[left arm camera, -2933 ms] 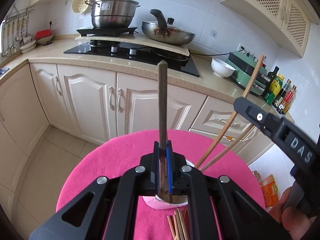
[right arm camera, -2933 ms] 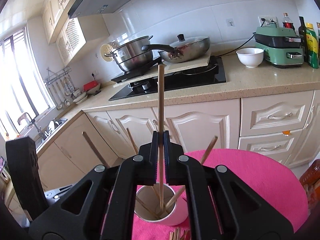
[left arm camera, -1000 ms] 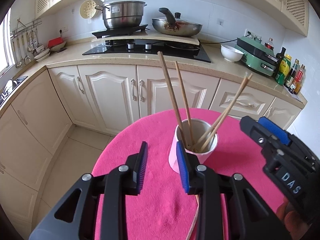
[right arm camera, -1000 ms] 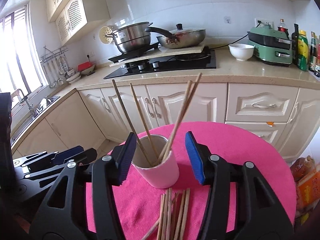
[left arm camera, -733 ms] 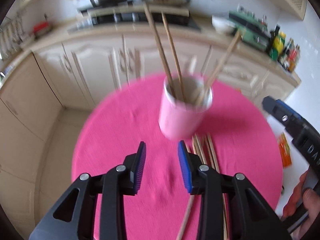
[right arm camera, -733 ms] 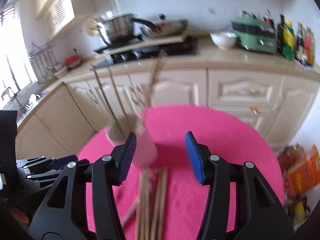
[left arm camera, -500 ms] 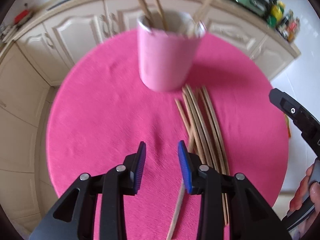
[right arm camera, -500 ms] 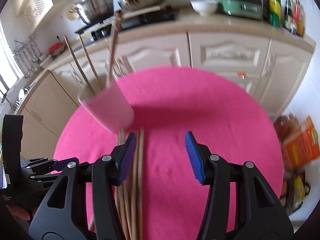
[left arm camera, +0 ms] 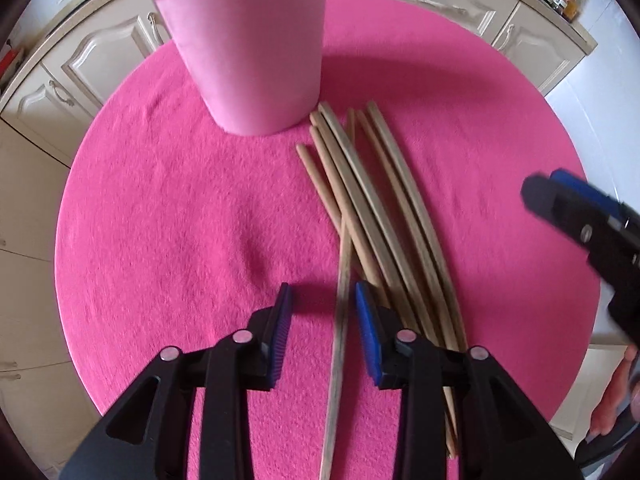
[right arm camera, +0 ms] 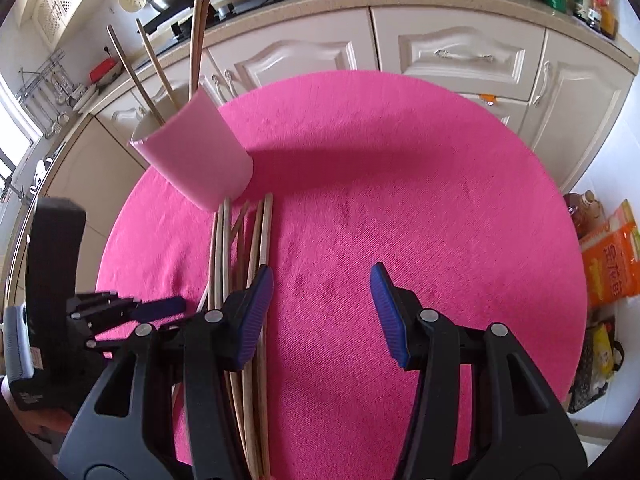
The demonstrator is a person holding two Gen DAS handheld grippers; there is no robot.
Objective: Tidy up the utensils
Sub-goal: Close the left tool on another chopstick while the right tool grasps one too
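Pink cup [right arm camera: 196,164]: approx. 4 chopsticks in, upright. Loose chopsticks [left arm camera: 376,208]: 6 or so left flat on pink cloth [left arm camera: 168,200] beside cup, count blurred. L gripper [left arm camera: 323,320]: apart, straddled one stick. R gripper [right arm camera: 320,304]: apart, held nothing.

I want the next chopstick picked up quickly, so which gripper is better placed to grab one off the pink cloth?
Left. The left gripper is open with a chopstick between its jaws; the right gripper is open over bare cloth.
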